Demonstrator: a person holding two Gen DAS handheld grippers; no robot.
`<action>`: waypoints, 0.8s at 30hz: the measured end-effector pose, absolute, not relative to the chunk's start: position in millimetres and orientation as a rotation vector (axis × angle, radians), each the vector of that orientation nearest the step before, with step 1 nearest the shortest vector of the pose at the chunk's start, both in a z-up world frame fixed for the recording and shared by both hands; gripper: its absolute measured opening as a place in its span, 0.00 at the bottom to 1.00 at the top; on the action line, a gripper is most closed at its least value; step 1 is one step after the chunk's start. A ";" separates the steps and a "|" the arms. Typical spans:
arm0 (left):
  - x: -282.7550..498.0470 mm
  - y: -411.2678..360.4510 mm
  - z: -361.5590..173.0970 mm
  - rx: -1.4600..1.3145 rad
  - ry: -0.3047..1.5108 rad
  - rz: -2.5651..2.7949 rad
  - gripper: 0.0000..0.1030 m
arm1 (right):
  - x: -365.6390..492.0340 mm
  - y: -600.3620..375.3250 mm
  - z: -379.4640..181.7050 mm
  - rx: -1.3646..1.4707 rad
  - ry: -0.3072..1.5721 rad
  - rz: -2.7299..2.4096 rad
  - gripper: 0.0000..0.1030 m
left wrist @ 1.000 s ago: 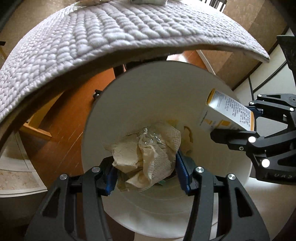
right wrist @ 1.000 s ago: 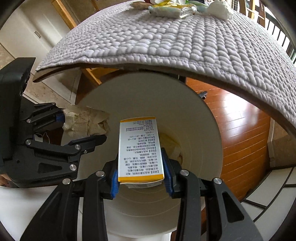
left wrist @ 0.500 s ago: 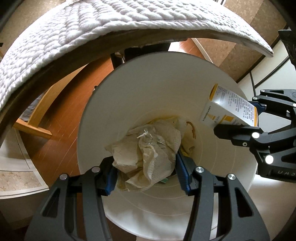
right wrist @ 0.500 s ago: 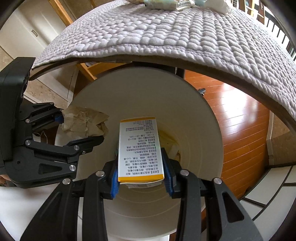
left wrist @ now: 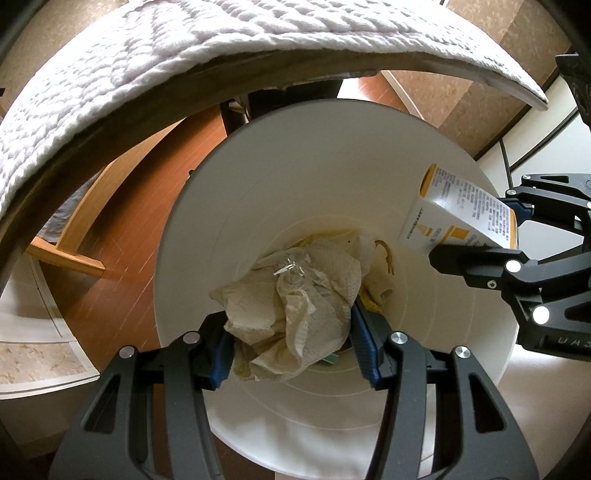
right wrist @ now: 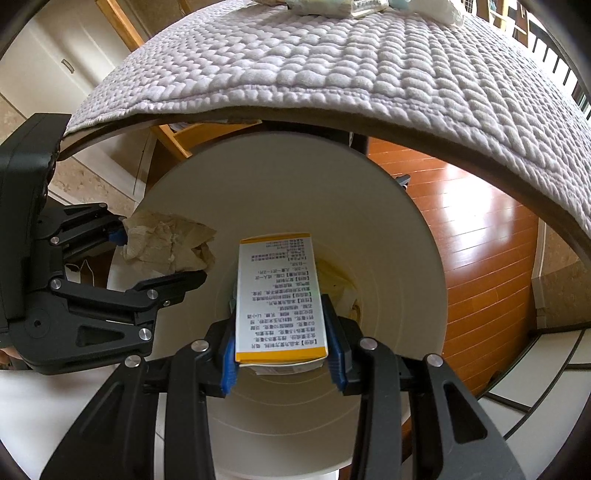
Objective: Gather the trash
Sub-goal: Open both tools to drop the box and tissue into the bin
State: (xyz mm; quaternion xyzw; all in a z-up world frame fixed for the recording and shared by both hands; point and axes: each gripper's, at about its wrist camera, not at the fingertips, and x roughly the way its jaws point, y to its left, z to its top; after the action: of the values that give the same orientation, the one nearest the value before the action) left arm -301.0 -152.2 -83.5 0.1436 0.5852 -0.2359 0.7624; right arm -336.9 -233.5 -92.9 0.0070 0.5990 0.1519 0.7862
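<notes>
A white round trash bin [left wrist: 229, 206] [right wrist: 406, 229] stands open below both grippers, with some yellowish trash [left wrist: 384, 266] at its bottom. My left gripper [left wrist: 291, 343] is shut on a crumpled beige paper towel [left wrist: 295, 295] and holds it over the bin's mouth; it also shows in the right wrist view [right wrist: 170, 243]. My right gripper [right wrist: 282, 350] is shut on a white and yellow printed carton [right wrist: 280, 295] over the bin; the carton also shows in the left wrist view [left wrist: 461, 210].
A table edge with a grey quilted cloth [left wrist: 184, 55] [right wrist: 332, 74] overhangs just beyond the bin. More trash items [right wrist: 332, 5] lie far back on the cloth. Wooden floor [right wrist: 480, 229] and a wooden chair frame [left wrist: 74, 251] lie beside the bin.
Both grippers have moved lower and closer into the bin's mouth with their items still held. The table edge has shifted up in both views.
</notes>
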 end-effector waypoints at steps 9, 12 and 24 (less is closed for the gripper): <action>-304.5 -154.6 -73.6 0.333 1.201 -0.520 0.87 | -345.1 -239.1 -84.4 0.020 1.250 0.288 0.69; -303.9 -152.5 -70.5 0.323 1.198 -0.516 0.88 | -346.3 -243.0 -78.8 0.025 1.238 0.280 0.71; -315.2 -133.0 32.7 0.257 0.943 -0.575 0.99 | -354.5 -280.2 16.6 0.017 0.943 0.216 0.94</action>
State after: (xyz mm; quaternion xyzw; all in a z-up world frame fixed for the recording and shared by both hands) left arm -315.2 -133.0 32.7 0.1218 0.4464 -0.2721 0.8437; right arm -354.5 -280.2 16.6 0.0079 0.4534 0.1036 0.8852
